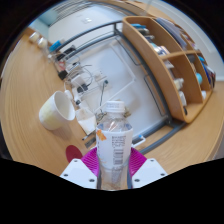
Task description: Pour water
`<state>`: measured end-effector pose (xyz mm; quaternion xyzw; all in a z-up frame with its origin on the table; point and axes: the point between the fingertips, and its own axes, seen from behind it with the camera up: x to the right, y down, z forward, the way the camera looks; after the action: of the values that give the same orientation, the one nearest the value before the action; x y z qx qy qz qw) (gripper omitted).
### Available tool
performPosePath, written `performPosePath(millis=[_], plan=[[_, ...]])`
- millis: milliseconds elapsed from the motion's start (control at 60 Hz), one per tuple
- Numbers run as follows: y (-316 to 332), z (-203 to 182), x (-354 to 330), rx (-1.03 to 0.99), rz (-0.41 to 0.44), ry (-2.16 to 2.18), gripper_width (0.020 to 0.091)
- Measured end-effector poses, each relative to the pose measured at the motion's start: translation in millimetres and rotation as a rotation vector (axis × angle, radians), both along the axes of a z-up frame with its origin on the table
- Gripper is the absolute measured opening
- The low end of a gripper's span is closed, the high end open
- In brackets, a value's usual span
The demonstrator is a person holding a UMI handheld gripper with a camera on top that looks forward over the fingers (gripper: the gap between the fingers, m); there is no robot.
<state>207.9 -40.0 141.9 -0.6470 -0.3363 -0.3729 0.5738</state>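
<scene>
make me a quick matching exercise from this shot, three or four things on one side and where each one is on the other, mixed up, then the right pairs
Things:
1. bottle
2. white cup
3. wooden shelf
4. clear glass

Places:
A. on the table ahead of the fingers, to the left of the bottle
B. far side of the white board, beyond the cup
C. between the two pink pads of the gripper, held upright
D. off to the right, beyond the white board

Pairs: 1-C, 2-A, 3-D, 4-B

Bottle (pixel 113 140) apparently clamped between jaws; cup (pixel 58 107) beyond
</scene>
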Motion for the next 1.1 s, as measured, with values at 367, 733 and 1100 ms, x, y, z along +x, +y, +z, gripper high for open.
performPosePath(millis=[367,733,1100], plan=[[48,24,-51,0.001,0.105,-0.826,0.0347],[70,17,-68,0.005,0.139,-1.219,0.0347],[66,32,-52,0.017,0.107,-0.718,0.0359]])
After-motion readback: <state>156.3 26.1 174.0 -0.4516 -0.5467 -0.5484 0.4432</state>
